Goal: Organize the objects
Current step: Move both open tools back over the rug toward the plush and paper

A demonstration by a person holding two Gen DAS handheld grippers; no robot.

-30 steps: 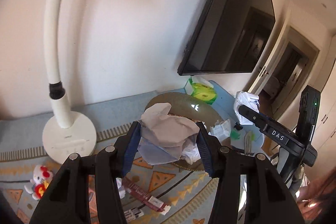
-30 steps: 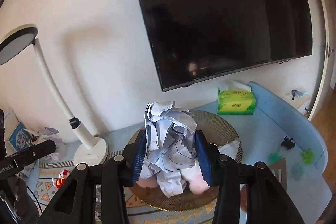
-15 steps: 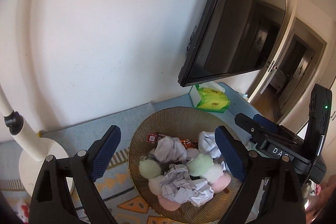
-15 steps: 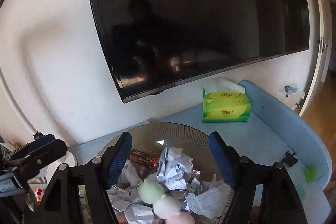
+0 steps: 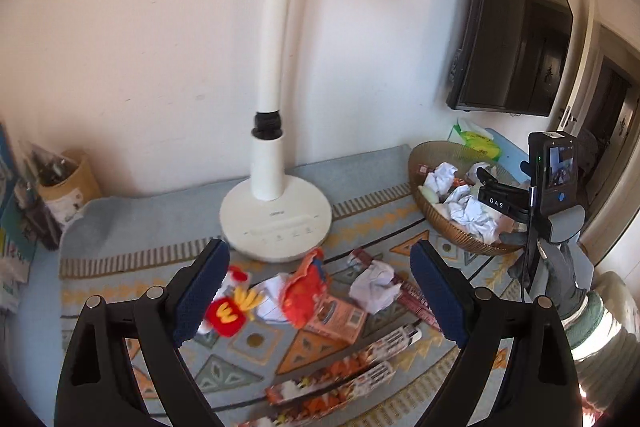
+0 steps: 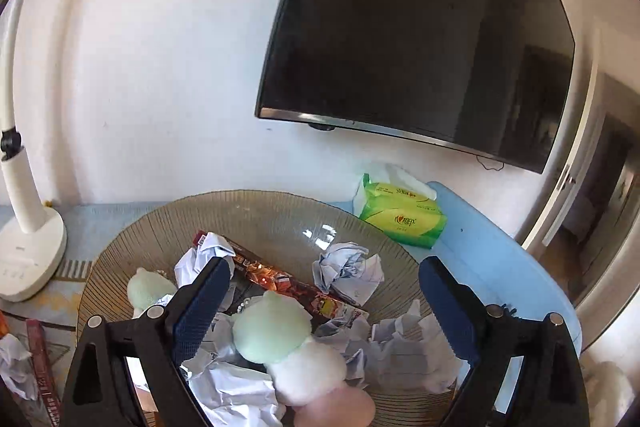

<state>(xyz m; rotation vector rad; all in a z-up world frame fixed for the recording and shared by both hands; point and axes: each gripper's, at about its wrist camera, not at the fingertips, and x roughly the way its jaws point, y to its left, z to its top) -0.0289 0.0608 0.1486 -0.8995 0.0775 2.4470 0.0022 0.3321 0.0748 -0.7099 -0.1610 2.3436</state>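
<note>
Patterned mat [image 5: 256, 341] (lamp base [image 5: 276, 229], bowl [image 5: 460, 233], wrappers [image 5: 344, 383], crumpled paper [image 5: 374, 287])

Left gripper [image 5: 320, 291] jaws wide, nothing between pads. Beneath: red-yellow plush toy [image 5: 228, 311], crumpled paper [image 5: 376, 287], snack packets (blurred) on patterned mat [image 5: 120, 267]. Lamp base [image 5: 276, 227] behind; basket [image 5: 452, 227] right.
</note>
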